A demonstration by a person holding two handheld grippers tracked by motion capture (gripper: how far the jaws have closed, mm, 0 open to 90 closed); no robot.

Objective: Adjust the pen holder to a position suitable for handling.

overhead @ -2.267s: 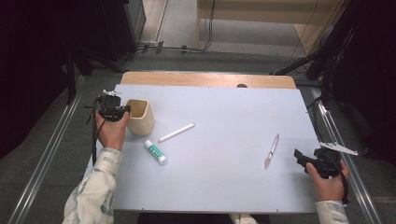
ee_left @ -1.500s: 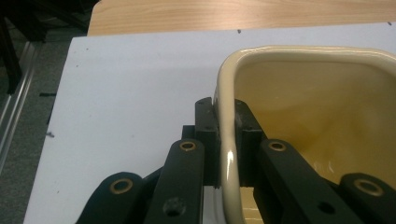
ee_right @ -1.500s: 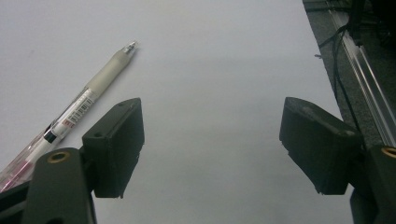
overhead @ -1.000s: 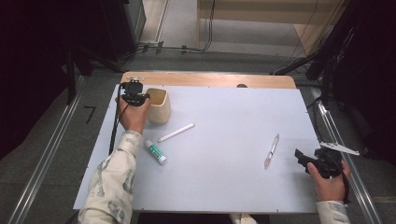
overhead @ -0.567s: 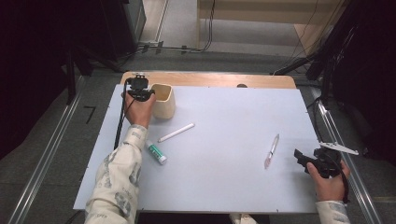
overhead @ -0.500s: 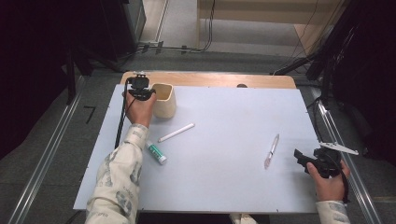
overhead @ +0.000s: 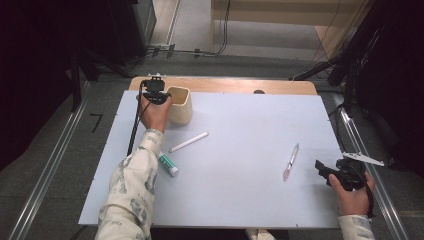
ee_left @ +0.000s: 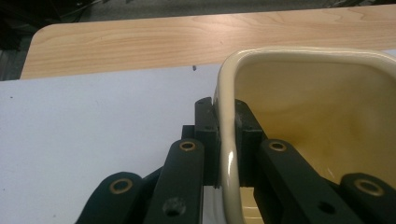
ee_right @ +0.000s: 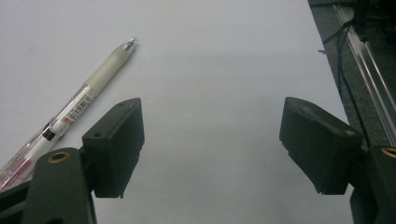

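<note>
Three loose items lay unpacked; left gripper (ee_left: 227, 140) clamped the cup (overhead: 180, 105) wall, right gripper (ee_right: 212, 144) stood released.

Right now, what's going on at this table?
A person works with a gripper in each hand. The left gripper is clamped on the rim of a cream cup, one jaw inside and one outside, at the far left of the white table. The right gripper sits open near the right edge, with a pen lying just beside it. A white marker and a green-capped tube lie on the table, untouched.
</note>
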